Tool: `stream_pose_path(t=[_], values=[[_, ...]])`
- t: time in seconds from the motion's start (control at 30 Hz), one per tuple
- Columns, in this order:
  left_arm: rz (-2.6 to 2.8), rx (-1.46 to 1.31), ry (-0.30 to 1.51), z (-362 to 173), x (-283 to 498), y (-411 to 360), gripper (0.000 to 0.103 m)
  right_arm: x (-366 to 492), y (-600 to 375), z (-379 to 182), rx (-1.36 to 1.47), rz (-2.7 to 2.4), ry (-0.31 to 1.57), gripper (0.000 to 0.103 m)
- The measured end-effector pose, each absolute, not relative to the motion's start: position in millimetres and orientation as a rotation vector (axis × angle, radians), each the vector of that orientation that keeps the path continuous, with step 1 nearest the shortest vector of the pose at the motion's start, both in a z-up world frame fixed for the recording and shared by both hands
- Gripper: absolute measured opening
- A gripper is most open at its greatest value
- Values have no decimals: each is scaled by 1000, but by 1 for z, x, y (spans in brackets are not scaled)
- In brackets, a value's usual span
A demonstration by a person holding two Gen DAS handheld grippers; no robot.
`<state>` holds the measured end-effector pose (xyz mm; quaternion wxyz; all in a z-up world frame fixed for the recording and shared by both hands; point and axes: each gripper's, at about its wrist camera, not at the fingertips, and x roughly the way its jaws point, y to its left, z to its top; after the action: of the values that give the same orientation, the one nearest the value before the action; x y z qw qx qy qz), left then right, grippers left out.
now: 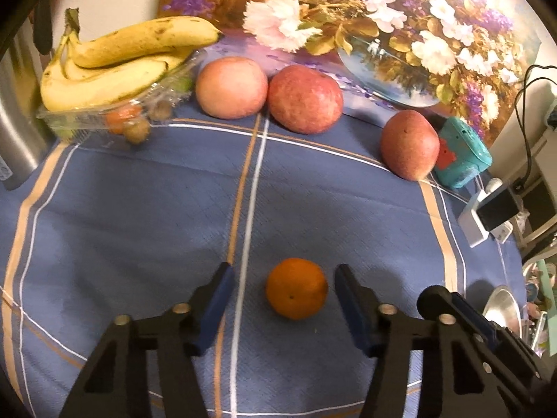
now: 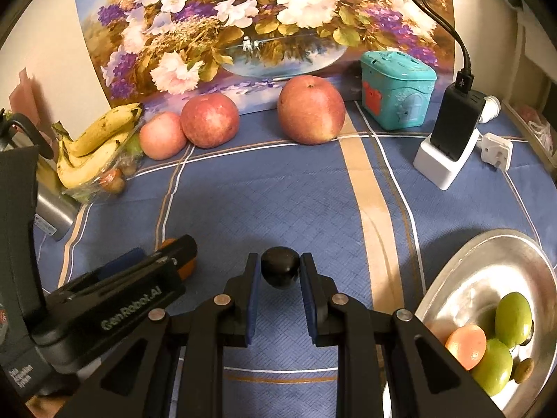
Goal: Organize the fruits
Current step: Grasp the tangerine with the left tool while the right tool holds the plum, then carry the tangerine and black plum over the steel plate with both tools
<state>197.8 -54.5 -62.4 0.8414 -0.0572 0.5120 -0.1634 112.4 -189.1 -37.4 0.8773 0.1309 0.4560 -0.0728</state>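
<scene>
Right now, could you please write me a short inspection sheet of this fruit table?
Surface: blue checked tablecloth.
Job's things: small orange mandarin on the cloth; three red apples; yellow banana bunch on a clear plastic tray; silver metal dish holding green and orange fruit.
Clutter: teal plastic box; white charging stand.
Grippers: left gripper open around the mandarin; right gripper shut on a small dark round fruit.
Cables: black cable.
Surroundings: flower painting.

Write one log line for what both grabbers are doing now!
left gripper: open around orange, not touching | right gripper: shut on dark fruit | metal plate: holds green fruits
</scene>
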Motion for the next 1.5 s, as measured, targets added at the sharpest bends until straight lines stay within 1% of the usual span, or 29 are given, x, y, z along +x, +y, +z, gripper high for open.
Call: stream_pose_path(t=[0.07, 0.1, 0.33, 0.57, 1.0, 1.5], values=[[-357, -140, 1086, -63, 197, -53, 41, 112, -189, -36, 270, -149, 948, 23], [-370, -152, 1088, -62, 197, -53, 38, 112, -188, -35, 268, -147, 946, 23], [-366, -151, 1102, -59, 194, -50, 37, 112, -187, -32, 260, -147, 948, 23], [-336, -147, 1100, -44, 183, -38, 37, 100, -182, -23, 247, -148, 951, 23], [-321, -149, 1102, -19, 132, -19, 37, 45, -179, -1, 241, -164, 958, 23], [-292, -208, 1108, -14, 85, 8, 37, -18, -183, 2, 266, -174, 978, 23]])
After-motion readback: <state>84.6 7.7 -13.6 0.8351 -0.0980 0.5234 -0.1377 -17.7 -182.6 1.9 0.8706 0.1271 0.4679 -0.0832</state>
